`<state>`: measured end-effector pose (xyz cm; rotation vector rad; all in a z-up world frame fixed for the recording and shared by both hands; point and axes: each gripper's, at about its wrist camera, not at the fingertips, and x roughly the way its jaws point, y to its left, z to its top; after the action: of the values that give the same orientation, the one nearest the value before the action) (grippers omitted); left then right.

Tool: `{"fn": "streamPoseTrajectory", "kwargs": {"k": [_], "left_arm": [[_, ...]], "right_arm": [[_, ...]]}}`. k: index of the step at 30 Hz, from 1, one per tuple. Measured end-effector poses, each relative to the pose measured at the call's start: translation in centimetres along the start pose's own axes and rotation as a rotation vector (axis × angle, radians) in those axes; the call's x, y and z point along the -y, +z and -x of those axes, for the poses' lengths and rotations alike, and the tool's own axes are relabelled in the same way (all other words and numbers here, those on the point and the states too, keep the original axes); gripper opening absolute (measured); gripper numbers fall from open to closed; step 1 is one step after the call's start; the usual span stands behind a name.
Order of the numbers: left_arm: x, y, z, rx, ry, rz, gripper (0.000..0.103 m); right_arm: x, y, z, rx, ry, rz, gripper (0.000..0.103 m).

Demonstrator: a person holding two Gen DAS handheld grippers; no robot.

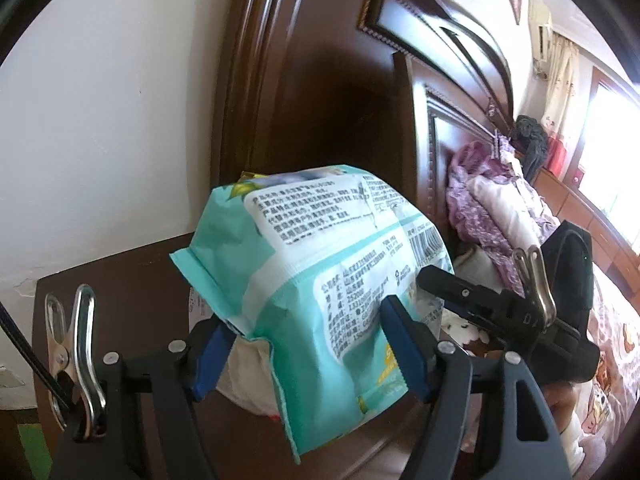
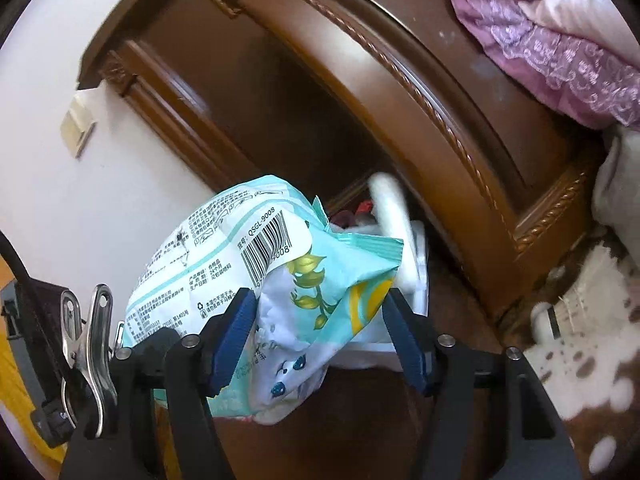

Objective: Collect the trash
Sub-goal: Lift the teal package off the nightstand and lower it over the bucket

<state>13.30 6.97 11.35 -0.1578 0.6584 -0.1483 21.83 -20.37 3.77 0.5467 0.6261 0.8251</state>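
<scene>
A teal and white wet-wipe packet (image 1: 320, 264) with printed text and a barcode is held up in the air in front of the dark wooden headboard. My left gripper (image 1: 308, 348) is shut on one end of it. My right gripper (image 2: 320, 332) is shut on the other end of the same packet (image 2: 248, 264), and its black body shows in the left wrist view (image 1: 520, 312). Below the packet lies a white bag (image 2: 400, 240) with red and white scraps inside, partly hidden by the packet.
A dark wooden nightstand (image 1: 132, 280) stands under the grippers beside a white wall (image 1: 100, 120). The carved headboard (image 2: 420, 100) rises behind. A purple lace pillow (image 2: 552, 48) and patterned bedding (image 2: 592, 340) lie at the right. A beige wall switch (image 2: 78, 124) is at left.
</scene>
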Motion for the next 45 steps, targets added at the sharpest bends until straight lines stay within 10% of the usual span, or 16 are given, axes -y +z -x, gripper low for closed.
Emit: {"fn": "streamPoseTrajectory", "kwargs": {"k": [23,45], "left_arm": [[8.4,-9.2,10.9,0.069,-0.074,-0.172,0.075],[11.3,-17.1,15.1,0.023,-0.104,-0.224,0.075]], "right_arm": [[-3.7,-10.3,16.5,0.117,-0.088,-0.001,0.067],[-4.1,-18.7,23.7,0.138,-0.152,-0.023,0.067]]}}
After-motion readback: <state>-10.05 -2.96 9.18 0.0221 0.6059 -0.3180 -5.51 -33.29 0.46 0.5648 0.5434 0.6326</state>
